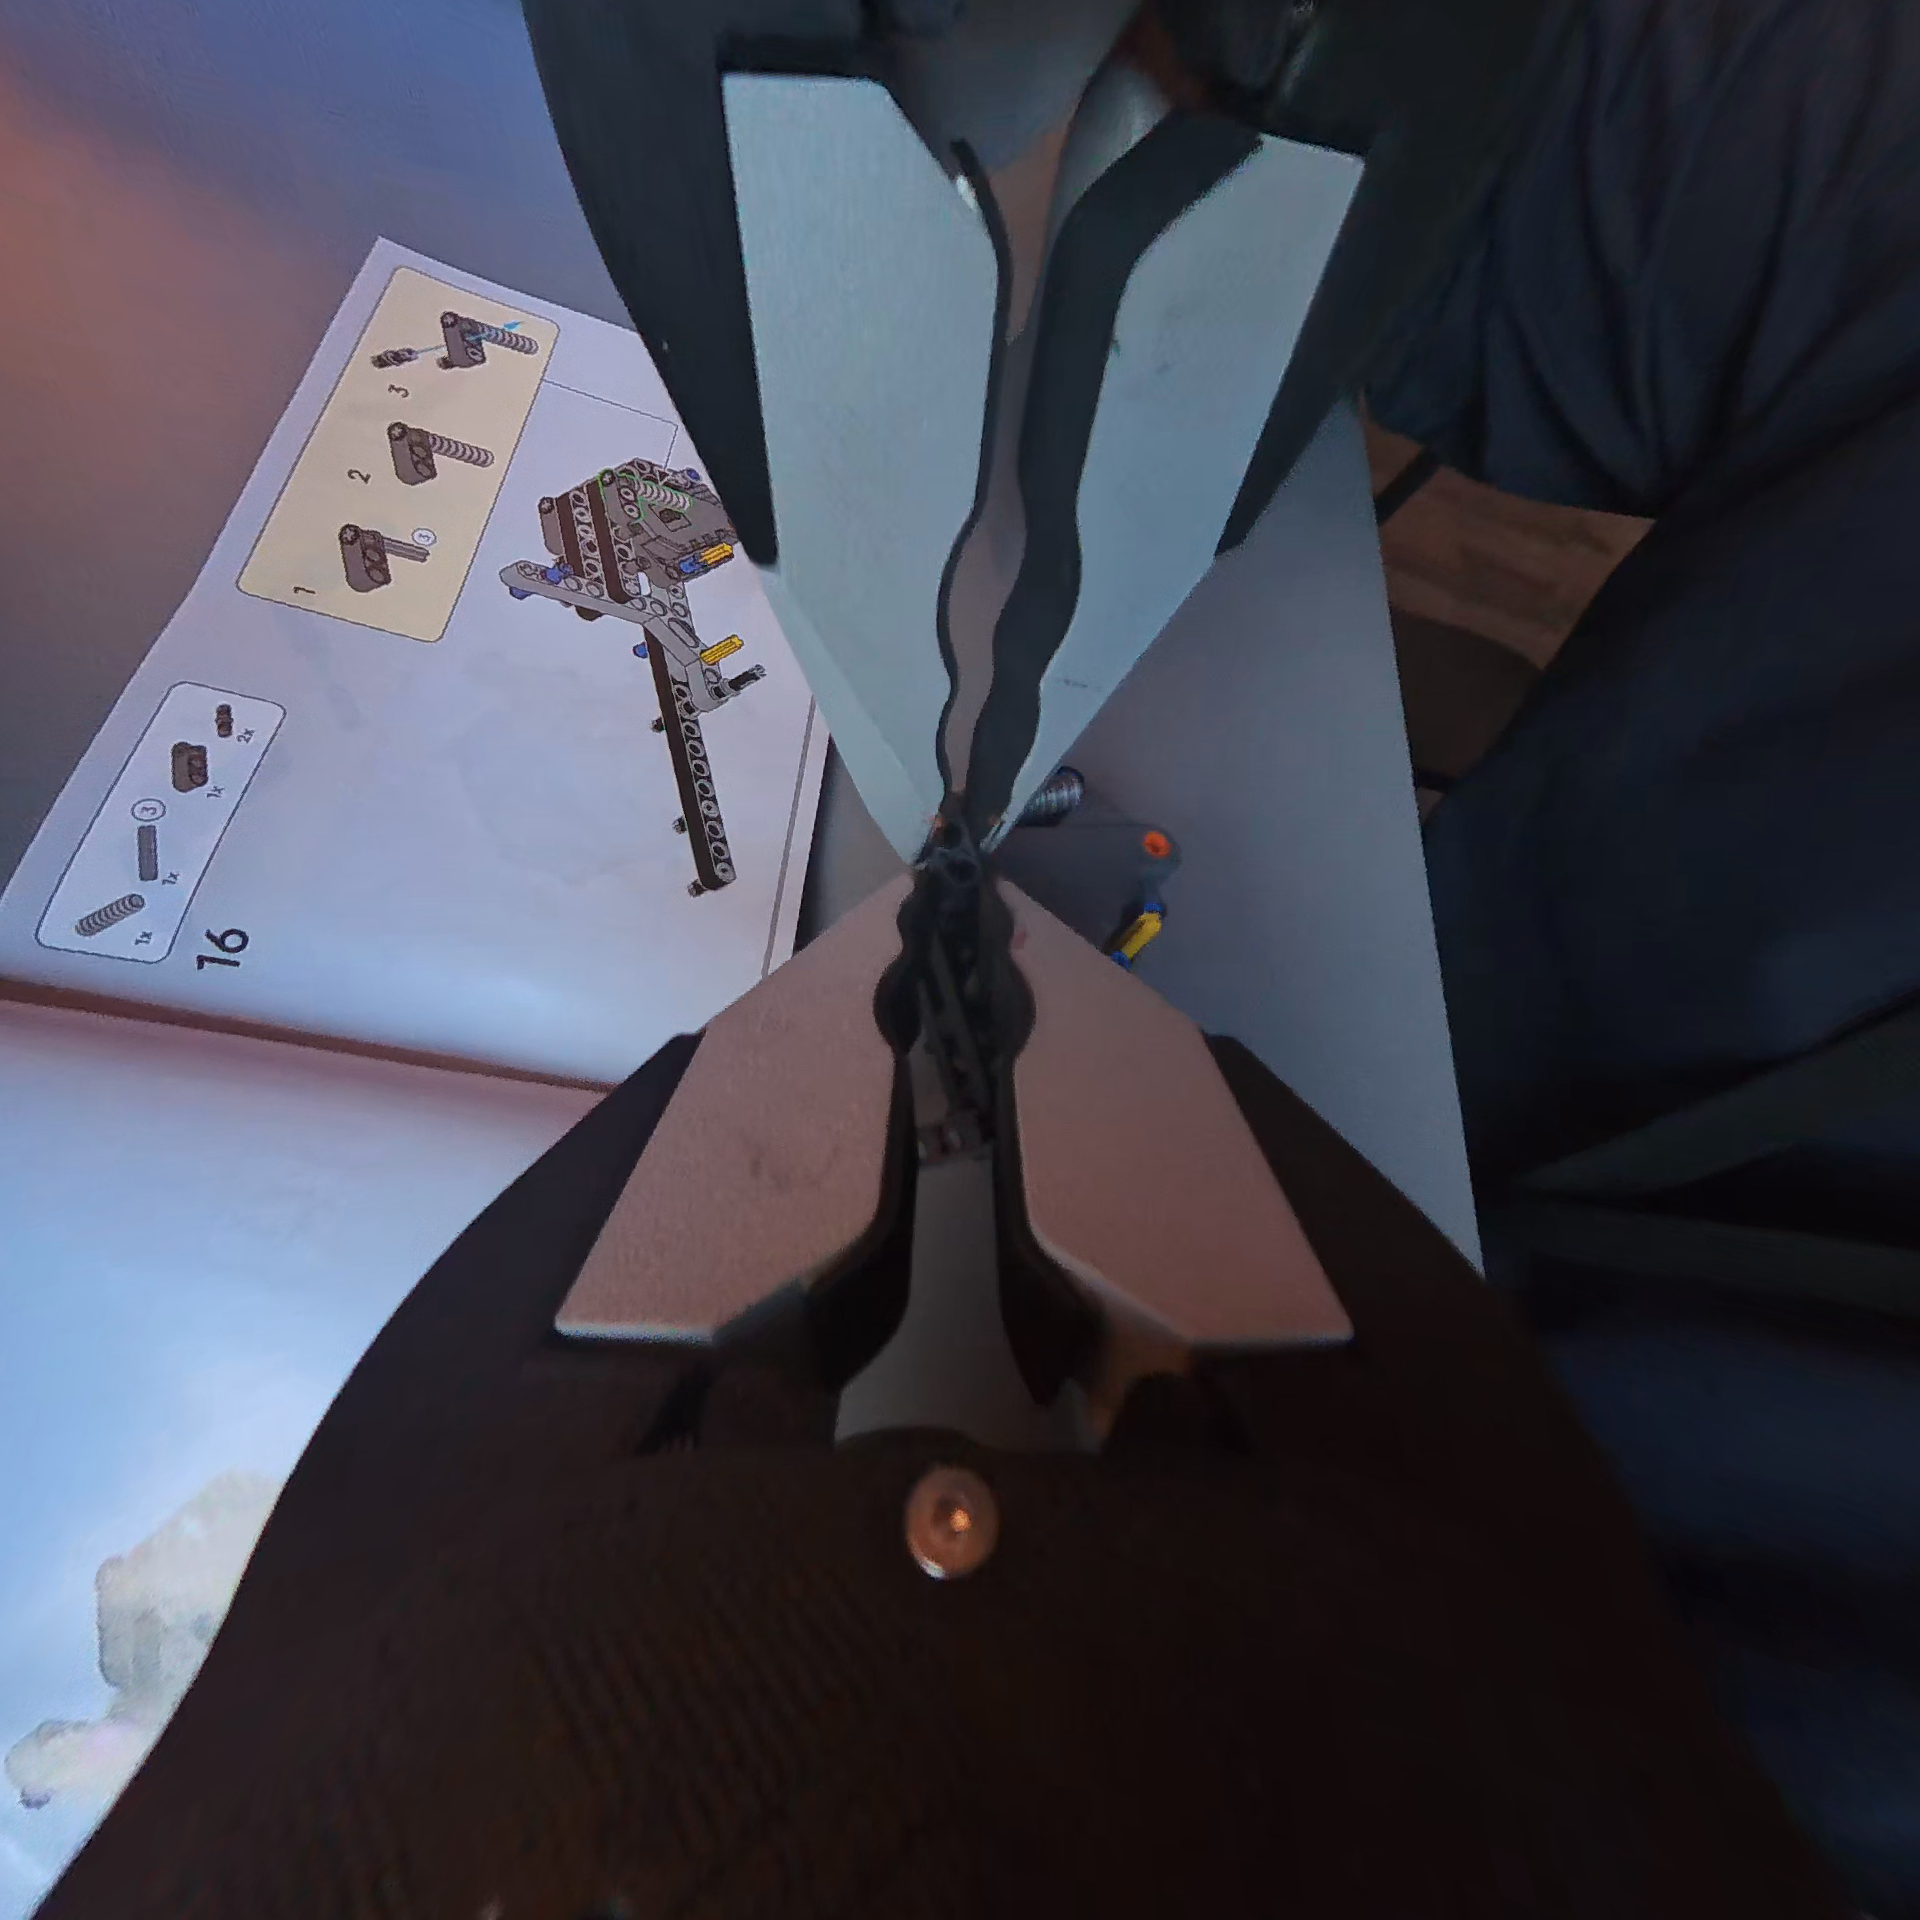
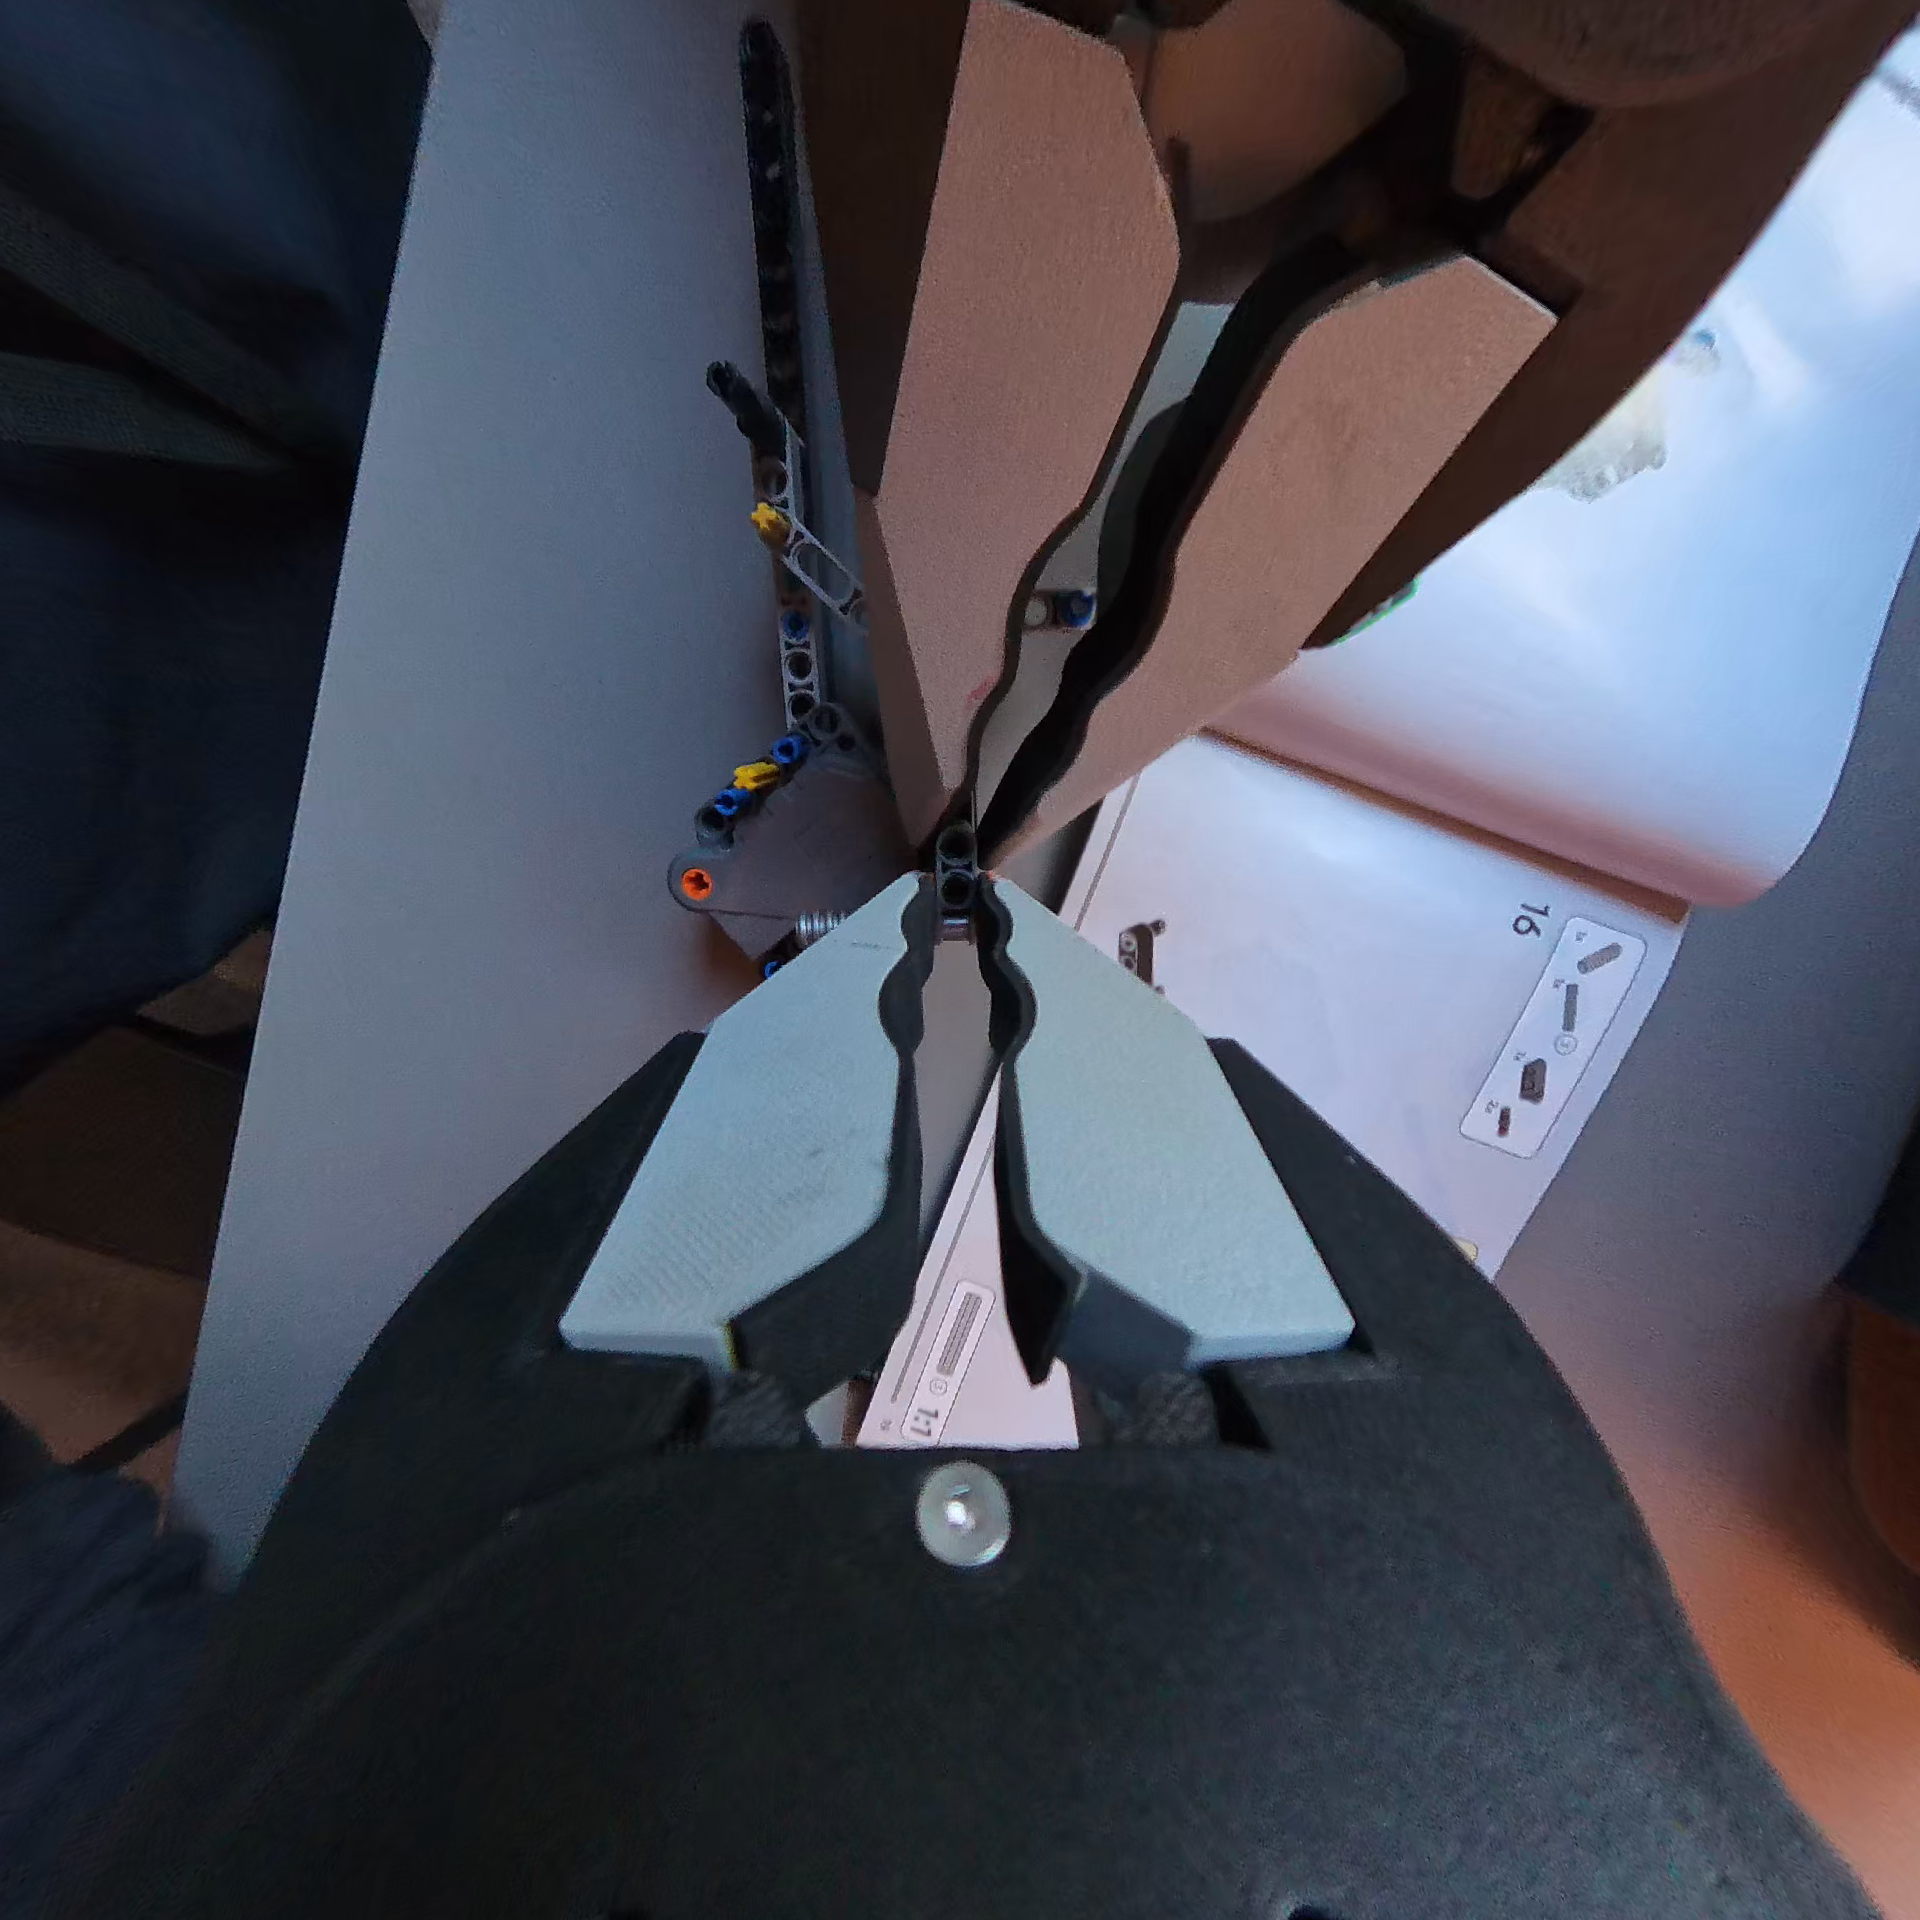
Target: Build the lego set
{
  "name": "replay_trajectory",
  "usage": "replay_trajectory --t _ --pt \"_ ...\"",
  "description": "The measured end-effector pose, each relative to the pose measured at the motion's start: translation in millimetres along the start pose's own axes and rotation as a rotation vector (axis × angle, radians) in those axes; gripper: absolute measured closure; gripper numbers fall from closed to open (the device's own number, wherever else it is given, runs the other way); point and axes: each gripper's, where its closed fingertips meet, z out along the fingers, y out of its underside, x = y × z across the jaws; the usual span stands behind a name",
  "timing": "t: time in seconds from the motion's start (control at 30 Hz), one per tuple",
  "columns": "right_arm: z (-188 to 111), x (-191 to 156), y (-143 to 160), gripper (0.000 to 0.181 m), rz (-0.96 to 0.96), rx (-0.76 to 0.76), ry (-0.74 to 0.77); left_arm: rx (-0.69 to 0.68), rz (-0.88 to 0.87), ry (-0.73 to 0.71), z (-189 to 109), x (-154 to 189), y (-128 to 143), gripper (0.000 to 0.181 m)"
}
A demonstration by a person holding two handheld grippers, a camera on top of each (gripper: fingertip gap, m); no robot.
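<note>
- Both grippers are meeting tip to tip over the desk (image 2: pixel 499 727), sharing one tiny part between them.
- Left gripper (image 1: pixel 951 914) is clenching a small dark lego beam (image 2: pixel 957 854); in the right wrist view its two holes are poking out of the pinkish fingers.
- Right gripper (image 2: pixel 956 920) is looking nearly closed on something small and grey just under that beam. I'm guessing it's a pin or axle, too small to be sure.
- The half-built lego model (image 2: pixel 790 665) is lying on the desk just left of the tips, with an orange pin (image 2: pixel 696 884) and a spring-like part close by.
- The instruction booklet (image 1: pixel 436 727) is lying open beside it.
- Risk as I'm seeing it: any twist between the two grips while pushing and the little piece is popping out, probably off the desk edge, which is running close by.
- Room is feeling tight: model on one side, booklet on the other, so pulling straight apart looks safest.
</note>
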Motion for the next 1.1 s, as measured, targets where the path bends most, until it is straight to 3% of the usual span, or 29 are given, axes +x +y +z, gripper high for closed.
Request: replay_trajectory --t 0.27,1.1 --pt "-8 1 -7 0.179 0.009 0.098 -0.033 0.022 -0.036 0.023 -2 0 2 0.176" --pt "-2 -4 -13 0.18 -0.019 0.094 -0.029 0.004 -0.002 0.014 -1 5 4 0.176"
